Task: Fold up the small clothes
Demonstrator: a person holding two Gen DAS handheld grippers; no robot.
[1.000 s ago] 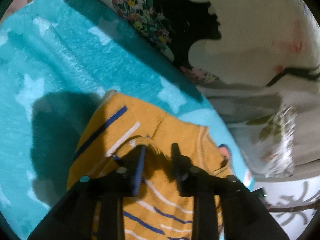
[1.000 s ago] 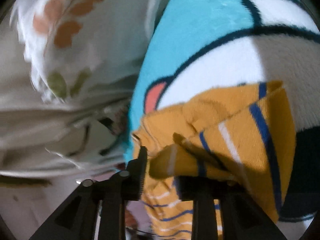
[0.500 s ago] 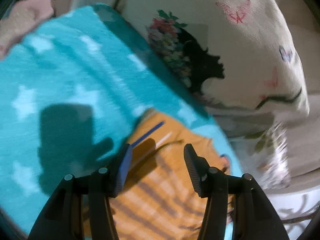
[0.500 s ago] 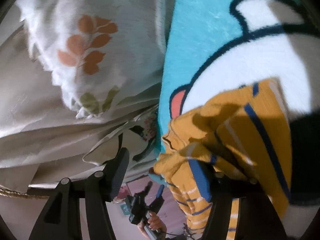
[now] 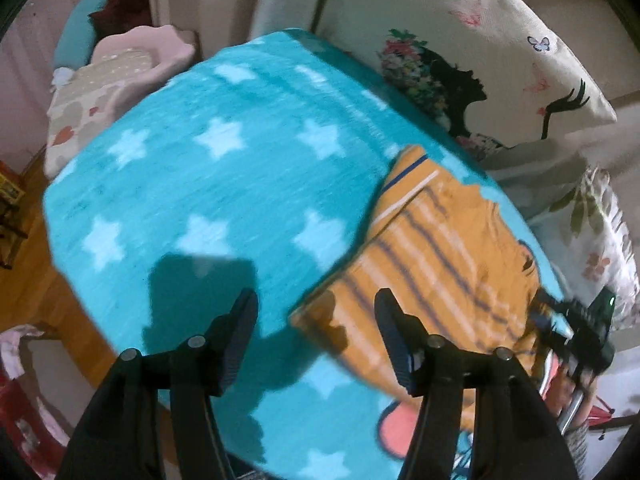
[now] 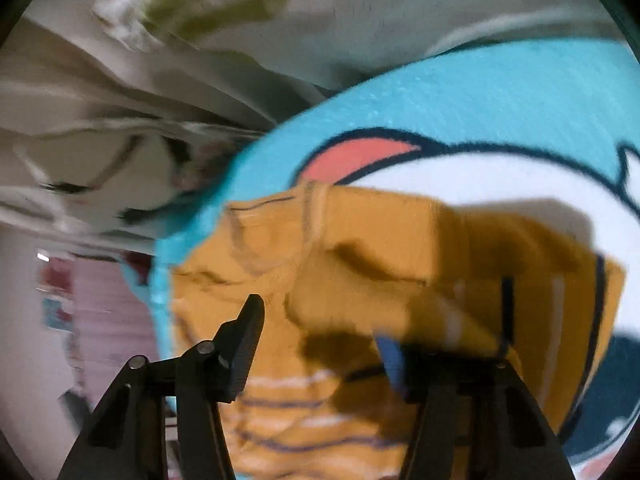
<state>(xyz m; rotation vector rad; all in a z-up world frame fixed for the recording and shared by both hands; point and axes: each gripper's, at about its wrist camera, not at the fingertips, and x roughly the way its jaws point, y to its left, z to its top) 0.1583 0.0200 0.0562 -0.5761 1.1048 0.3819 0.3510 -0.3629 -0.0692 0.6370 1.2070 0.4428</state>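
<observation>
A small mustard-yellow shirt with navy and white stripes (image 5: 436,264) lies folded on a teal star blanket (image 5: 224,200). My left gripper (image 5: 316,316) is open and empty, raised above the blanket by the shirt's near-left corner. My right gripper (image 6: 320,320) is open right over the shirt (image 6: 360,264); its right finger is partly hidden by a fold of the fabric. The right gripper's body (image 5: 576,328) shows at the shirt's far right edge in the left wrist view.
A printed cream pillow (image 5: 480,48) and a leaf-print cushion (image 5: 600,224) lie beyond the shirt. A pile of pink and beige bedding (image 5: 112,76) sits at the far left. Wooden floor (image 5: 36,280) shows past the blanket's left edge.
Both grippers have opened and let go of the shirt. The left one has pulled back and up, so much more of the blanket shows. The shirt now lies flat.
</observation>
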